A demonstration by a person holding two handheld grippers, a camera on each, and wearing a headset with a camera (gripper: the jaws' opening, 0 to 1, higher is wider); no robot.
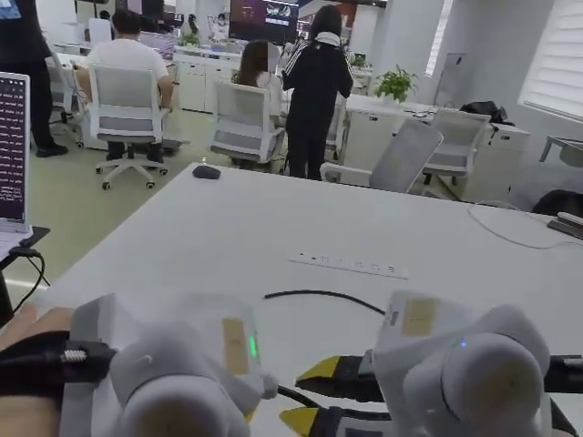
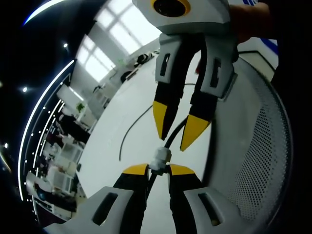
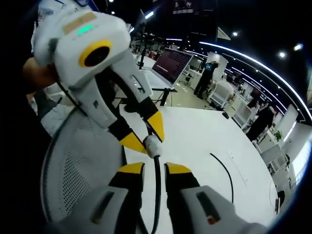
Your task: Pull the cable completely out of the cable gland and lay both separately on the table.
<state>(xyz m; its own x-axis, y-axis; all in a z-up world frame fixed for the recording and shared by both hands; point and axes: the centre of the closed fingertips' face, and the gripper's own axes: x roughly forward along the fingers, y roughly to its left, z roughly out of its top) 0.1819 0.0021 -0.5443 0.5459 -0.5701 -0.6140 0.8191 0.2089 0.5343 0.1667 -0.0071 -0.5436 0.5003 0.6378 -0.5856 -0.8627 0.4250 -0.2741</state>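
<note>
White cable gland (image 2: 160, 158) pinched between left gripper (image 2: 159, 169) tips, over table's (image 1: 273, 228) near edge. Black cable (image 3: 157, 190) straddled by parted right gripper (image 3: 155, 168).

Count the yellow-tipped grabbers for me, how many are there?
2. The left gripper pinches the white cable gland; the right gripper faces it, jaws either side of the black cable, above the white table.

The cable (image 1: 319, 293) is black; the gland (image 2: 160, 157) is white. Both the left gripper (image 2: 158, 169) and the right gripper (image 3: 155, 168) have white shells and black jaws tipped in yellow. A green light (image 1: 252, 346) glows on the left one, a blue light (image 1: 463, 344) on the right. The table (image 1: 273, 228) is plain white. The chair (image 2: 258, 146) is white mesh, dotted with fine holes.
</note>
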